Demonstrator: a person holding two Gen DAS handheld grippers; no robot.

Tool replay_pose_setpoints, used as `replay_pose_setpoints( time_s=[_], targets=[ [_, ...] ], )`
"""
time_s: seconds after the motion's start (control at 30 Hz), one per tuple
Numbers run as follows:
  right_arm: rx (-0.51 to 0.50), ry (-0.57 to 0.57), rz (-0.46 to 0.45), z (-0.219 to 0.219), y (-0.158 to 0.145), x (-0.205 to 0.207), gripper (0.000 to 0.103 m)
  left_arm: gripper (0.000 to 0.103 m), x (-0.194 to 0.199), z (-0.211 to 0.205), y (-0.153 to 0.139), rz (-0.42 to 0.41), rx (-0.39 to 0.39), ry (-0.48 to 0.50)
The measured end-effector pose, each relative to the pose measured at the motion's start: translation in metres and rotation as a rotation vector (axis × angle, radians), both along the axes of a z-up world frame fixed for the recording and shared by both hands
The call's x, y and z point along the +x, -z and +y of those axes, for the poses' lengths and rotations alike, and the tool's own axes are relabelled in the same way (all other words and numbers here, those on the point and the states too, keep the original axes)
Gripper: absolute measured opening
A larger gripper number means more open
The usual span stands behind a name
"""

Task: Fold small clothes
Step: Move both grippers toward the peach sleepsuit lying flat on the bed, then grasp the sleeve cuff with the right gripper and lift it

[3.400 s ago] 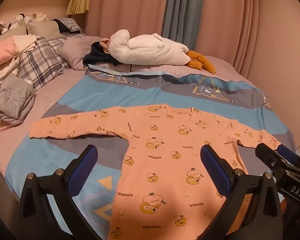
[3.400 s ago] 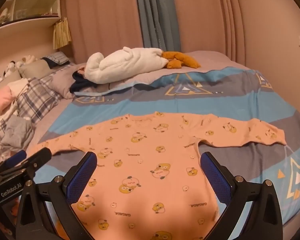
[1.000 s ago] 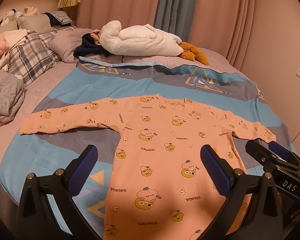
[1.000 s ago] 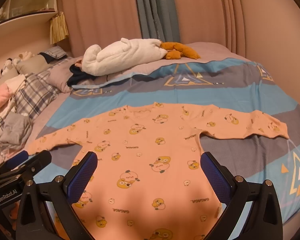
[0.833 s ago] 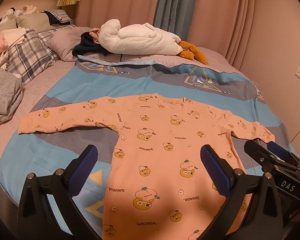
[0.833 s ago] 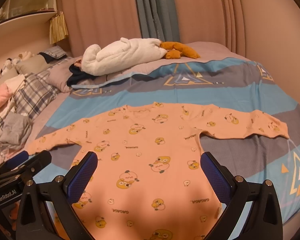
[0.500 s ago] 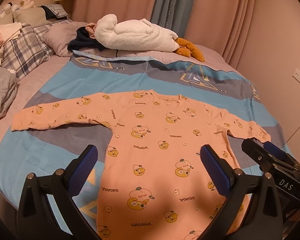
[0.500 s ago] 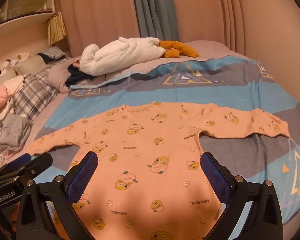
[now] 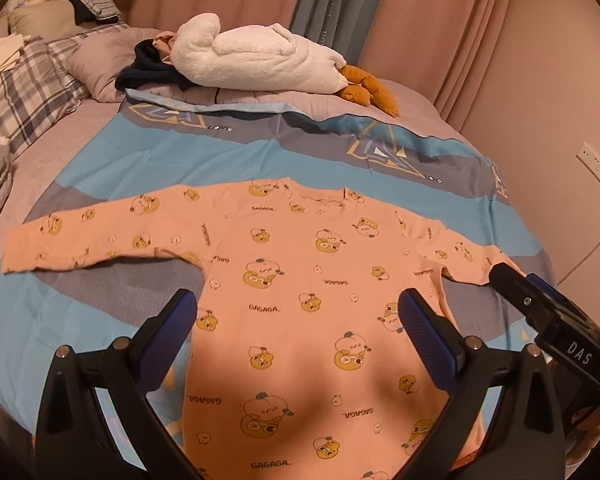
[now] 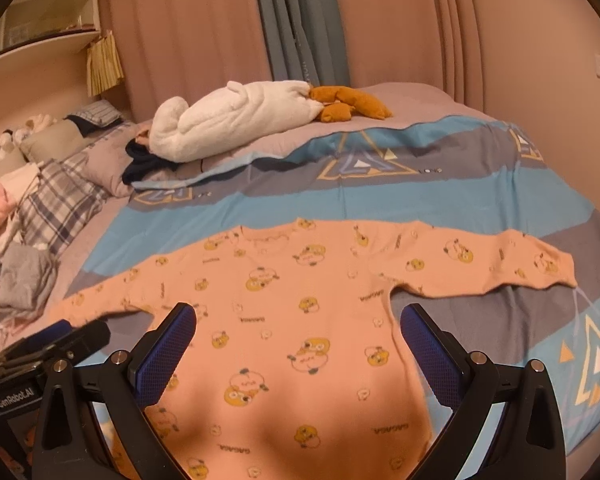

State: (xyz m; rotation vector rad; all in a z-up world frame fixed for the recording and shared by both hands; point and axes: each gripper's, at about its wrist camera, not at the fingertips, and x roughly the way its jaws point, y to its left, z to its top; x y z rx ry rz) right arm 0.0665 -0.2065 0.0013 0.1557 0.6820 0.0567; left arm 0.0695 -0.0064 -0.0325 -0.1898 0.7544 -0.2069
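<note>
So, quick rundown from where we're at:
Shirt: the orange long-sleeve top lies flat, front up, on the blue bedspread, sleeves out to both sides.
Feel: we'd guess light, floppy knit, no stiffness, so it'll sag and drag wherever it isn't pinched.
Where to grab: we'd take a cuff or shoulder seam, left sleeve or right sleeve.
Left gripper: jaws spread wide, nothing in them, hovering over the lower body.
Right gripper: same, spread and empty, beside the left one above the hem end.
</note>
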Motion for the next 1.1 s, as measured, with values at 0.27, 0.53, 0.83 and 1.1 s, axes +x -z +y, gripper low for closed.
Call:
replay_pose_setpoints(
  time_s=[0.27,0.53,0.83,1.1],
  targets=[
    [0.025,0.01,0.018,-0.011,-0.011,0.014,0.097,0.099,0.018,0.001,-0.011,0.036,-0.041,0.053],
    [0.059,0.034,0.073,-0.021,-0.006,0.03,0.087,0.098,0.037,0.007,0.009,0.138,-0.055,0.057],
    [0.093,0.058,0.084,-0.034,-0.004,0.042,0.082,0.097,0.045,0.012,0.026,0.198,-0.074,0.052],
    [0.196,0.164,0.116,-0.102,0.009,0.055,0.061,0.091,0.046,0.009,0.06,0.286,-0.104,0.074]
  ],
)
